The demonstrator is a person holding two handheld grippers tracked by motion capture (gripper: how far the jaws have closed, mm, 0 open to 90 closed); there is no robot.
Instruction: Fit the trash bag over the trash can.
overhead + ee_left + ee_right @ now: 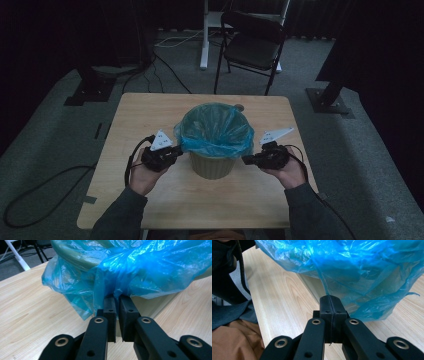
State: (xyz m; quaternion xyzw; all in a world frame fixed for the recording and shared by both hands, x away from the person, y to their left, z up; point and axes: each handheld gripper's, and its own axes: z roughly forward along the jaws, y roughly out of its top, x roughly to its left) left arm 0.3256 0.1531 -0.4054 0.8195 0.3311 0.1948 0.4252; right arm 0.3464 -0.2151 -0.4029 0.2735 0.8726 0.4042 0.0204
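Overall, one square wooden table (150,115) carries the whole arrangement, seen from the high view on a grey carpeted floor (50,130). Behind it stands one black folding chair (252,45), beside one white stand leg (204,35). Two dark base plates (87,92) flank the table, one on each side.

One pale green bin (212,165) stands upright near the table's centre, slightly toward the person's edge. One blue plastic liner (216,130) is fitted in it, its edge folded outward over the rim and hanging down the outer wall in loose, crumpled folds.

Two hands enter from the bottom, each in a dark sleeve and each bearing one gripper with a grey three-cornered plate on top. One cable trails from each gripper.

Left gripper (176,151): at the left side of the bin, just below the rim. In the left gripper view (117,298) its two jaws stand a narrow slit apart, with a gathered fold of the liner (140,272) running down between their tips; whether the pads press on it cannot be told.

Right gripper (246,160): at the right side of the bin. In the right gripper view (329,298) its two jaws are pressed fully together, pinching a thin pleat of the liner (362,272) at their tips.
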